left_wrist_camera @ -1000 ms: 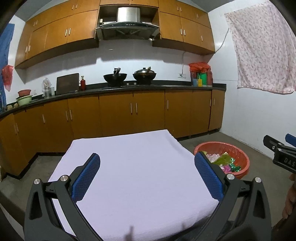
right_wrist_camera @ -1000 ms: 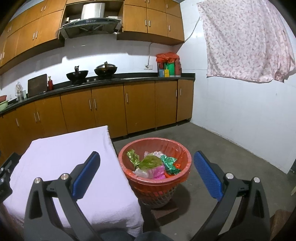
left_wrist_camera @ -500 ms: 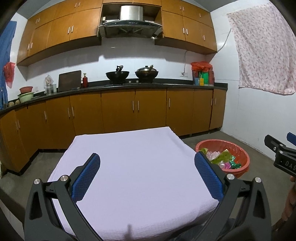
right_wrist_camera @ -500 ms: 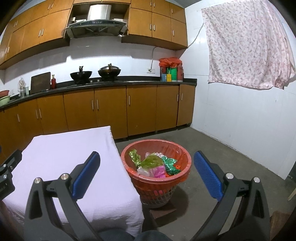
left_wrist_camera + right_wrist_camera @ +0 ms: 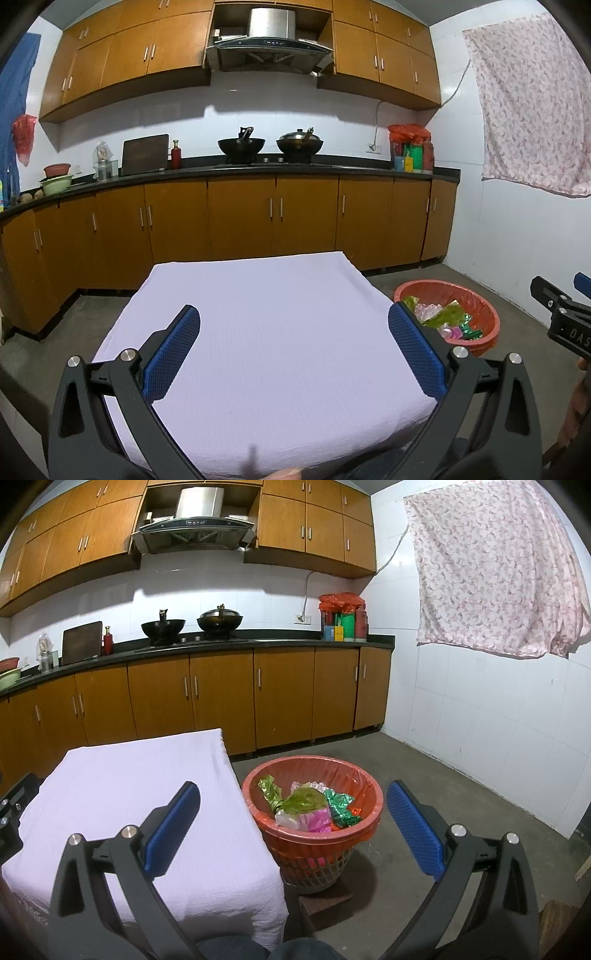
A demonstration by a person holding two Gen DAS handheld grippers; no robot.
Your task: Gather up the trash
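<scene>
I hold both hand-held grippers, left [image 5: 293,345] and right [image 5: 293,825], spread and empty. Trash [image 5: 310,806] lies in the bin [image 5: 258,781], ahead of the right one, right of the bare bench [image 5: 266,314].

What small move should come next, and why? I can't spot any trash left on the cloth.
Probably just lower both grippers and stop: the left gripper and right gripper are open and empty, the white cloth looks bare, and the wrappers already lie in the red basket.
</scene>
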